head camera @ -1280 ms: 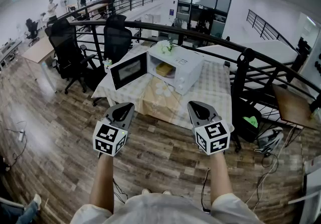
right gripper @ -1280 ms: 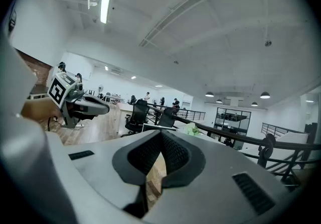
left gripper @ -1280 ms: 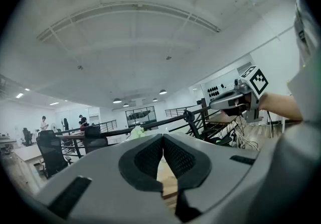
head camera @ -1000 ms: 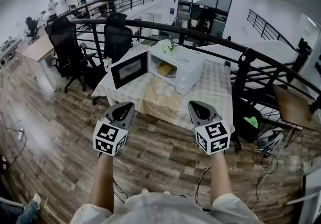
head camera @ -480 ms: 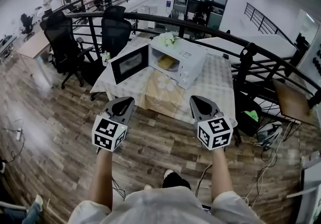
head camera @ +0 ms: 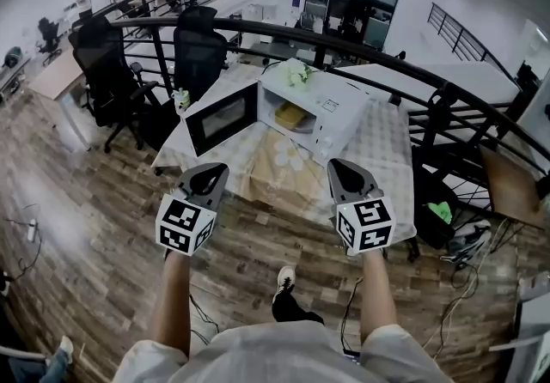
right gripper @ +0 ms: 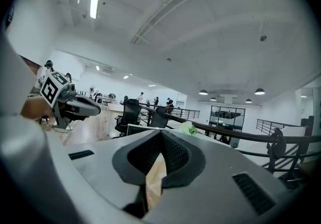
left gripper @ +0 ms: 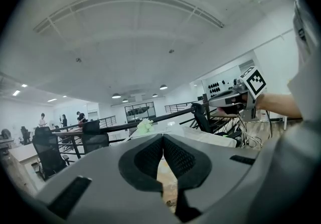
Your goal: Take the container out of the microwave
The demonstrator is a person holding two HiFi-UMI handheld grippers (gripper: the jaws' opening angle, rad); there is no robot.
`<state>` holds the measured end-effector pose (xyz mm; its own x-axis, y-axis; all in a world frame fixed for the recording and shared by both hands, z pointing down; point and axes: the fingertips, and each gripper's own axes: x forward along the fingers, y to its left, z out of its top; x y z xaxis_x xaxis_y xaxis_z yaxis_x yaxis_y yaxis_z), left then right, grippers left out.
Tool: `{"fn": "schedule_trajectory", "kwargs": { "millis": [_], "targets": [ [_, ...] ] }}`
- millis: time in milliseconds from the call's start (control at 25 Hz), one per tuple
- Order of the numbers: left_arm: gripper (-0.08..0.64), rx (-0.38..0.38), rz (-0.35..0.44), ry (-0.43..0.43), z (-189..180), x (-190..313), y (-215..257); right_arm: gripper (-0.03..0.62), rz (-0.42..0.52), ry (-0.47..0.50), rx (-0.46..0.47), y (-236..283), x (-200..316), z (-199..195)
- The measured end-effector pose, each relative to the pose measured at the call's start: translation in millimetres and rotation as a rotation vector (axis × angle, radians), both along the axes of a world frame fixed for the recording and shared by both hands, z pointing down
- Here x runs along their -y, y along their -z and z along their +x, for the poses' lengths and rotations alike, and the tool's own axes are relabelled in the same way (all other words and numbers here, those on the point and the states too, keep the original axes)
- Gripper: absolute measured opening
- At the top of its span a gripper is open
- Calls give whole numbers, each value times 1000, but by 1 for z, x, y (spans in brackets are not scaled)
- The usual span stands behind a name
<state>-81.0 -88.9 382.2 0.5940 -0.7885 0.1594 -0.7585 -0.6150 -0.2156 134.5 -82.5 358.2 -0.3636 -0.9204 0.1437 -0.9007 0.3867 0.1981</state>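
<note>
A white microwave stands on a table with a patterned cloth, its door swung open to the left. Inside the cavity sits a yellowish container. My left gripper and right gripper are held side by side well short of the table, over the wooden floor, both shut with nothing in them. In the left gripper view the jaws meet and the right gripper shows at the right. In the right gripper view the jaws meet and the left gripper shows at the left.
A curved black railing runs behind the table. Two black office chairs stand at the left by a wooden desk. White flowers sit on the microwave. Cables and a green object lie on the floor at the right.
The view has come nearer to the table, so the microwave looks larger. A foot now shows on the floor below. Both grippers keep their pose, shut.
</note>
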Motion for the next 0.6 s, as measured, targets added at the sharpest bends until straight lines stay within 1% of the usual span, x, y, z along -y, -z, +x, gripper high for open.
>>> {"fn": "schedule_trajectory", "kwargs": {
  "millis": [280, 360, 440, 520, 600],
  "targets": [
    [18, 1, -14, 15, 24, 81, 2, 14, 1, 13, -3, 3, 85, 21],
    [20, 1, -20, 21, 30, 103, 3, 14, 6, 6, 16, 6, 109, 29],
    [18, -1, -23, 27, 36, 124, 5, 14, -3, 5, 52, 9, 132, 37],
    [18, -4, -24, 35, 41, 143, 7, 11, -22, 27, 73, 11, 152, 40],
    [18, -8, -28, 42, 46, 161, 7, 11, -37, 53, 62, 9, 170, 40]
  ]
}}
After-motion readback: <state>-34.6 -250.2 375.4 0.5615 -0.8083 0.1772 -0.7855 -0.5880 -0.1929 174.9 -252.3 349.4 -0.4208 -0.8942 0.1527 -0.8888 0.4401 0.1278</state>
